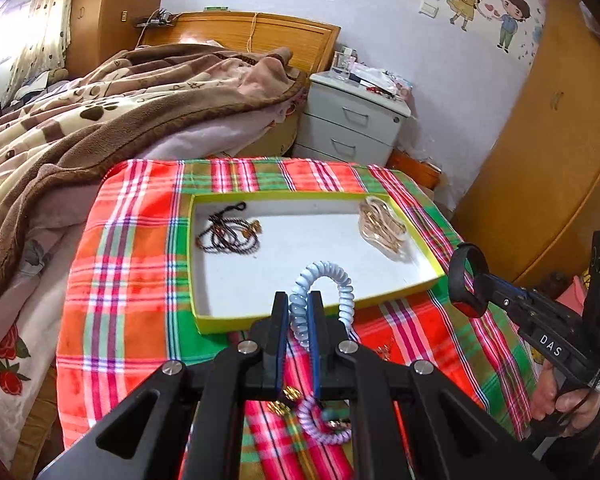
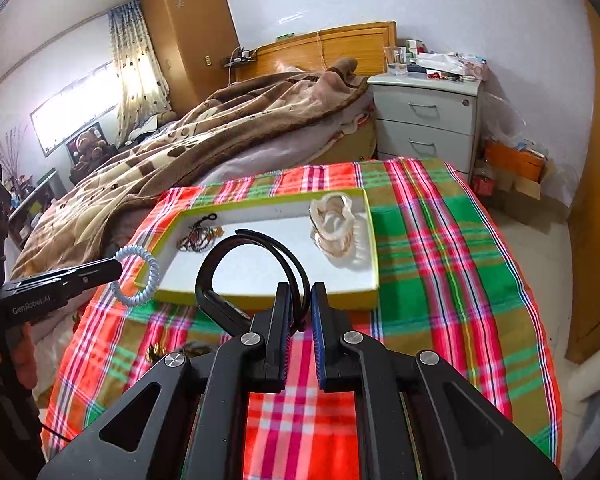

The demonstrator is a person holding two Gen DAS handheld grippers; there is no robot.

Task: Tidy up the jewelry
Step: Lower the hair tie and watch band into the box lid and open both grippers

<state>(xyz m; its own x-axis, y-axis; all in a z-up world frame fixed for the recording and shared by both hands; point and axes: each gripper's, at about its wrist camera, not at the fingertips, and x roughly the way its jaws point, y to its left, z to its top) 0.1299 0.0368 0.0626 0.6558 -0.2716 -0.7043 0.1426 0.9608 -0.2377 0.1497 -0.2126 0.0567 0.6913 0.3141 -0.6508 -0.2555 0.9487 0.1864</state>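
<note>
Where white-lined: tray, beads, chains.

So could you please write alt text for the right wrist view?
The right tool grips a black band above a plaid cloth. Beyond it sits a yellow-rimmed tray holding dark beads and pale bracelets; the left tool holds a blue coil tie.

The right gripper at six o'clock clamps a black hairband. At nine o'clock the left gripper grips a pale blue coil tie beside the yellow-rimmed tray.
</note>
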